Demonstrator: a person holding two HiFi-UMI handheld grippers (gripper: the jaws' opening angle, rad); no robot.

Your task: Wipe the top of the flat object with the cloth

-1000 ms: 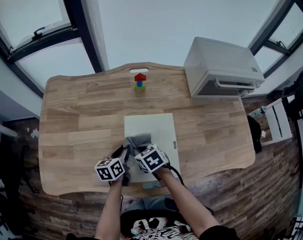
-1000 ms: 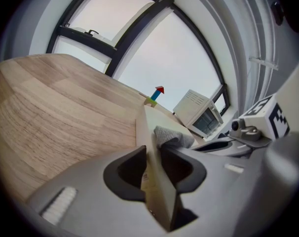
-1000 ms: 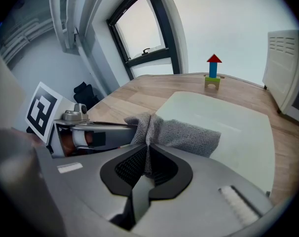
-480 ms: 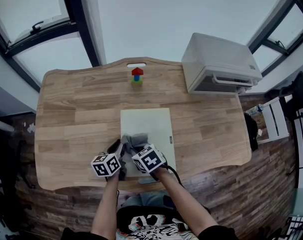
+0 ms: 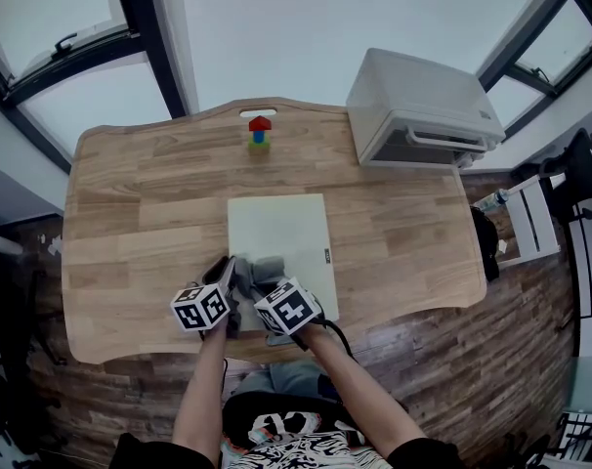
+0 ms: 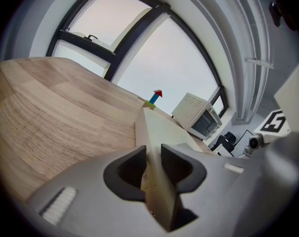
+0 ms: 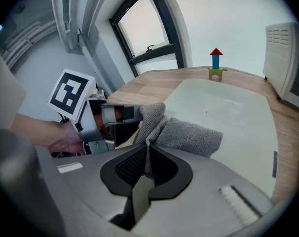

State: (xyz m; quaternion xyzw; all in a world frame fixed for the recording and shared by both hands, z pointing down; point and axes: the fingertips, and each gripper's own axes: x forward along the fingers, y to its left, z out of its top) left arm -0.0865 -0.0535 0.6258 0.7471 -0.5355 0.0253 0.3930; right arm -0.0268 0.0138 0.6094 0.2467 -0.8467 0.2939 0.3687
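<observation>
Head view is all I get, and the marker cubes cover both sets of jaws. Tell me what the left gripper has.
Observer: The left gripper is clamped on the edge of the board.
Operator: Now the right one.
Observer: The right gripper is shut on a fold of the grey cloth.
Operator: Report how the cloth lies.
Observer: It is bunched in two folds, resting on the board's near end. The top beyond it is bare.

In the head view the right gripper (image 5: 266,279) sits over most of the cloth (image 5: 263,266), and the left gripper (image 5: 228,274) blocks the near-left corner of the flat board (image 5: 276,225). That little label (image 5: 327,255) on its edge? Way too tiny to read. The white box (image 7: 286,58) gets chopped off in the right gripper view.
</observation>
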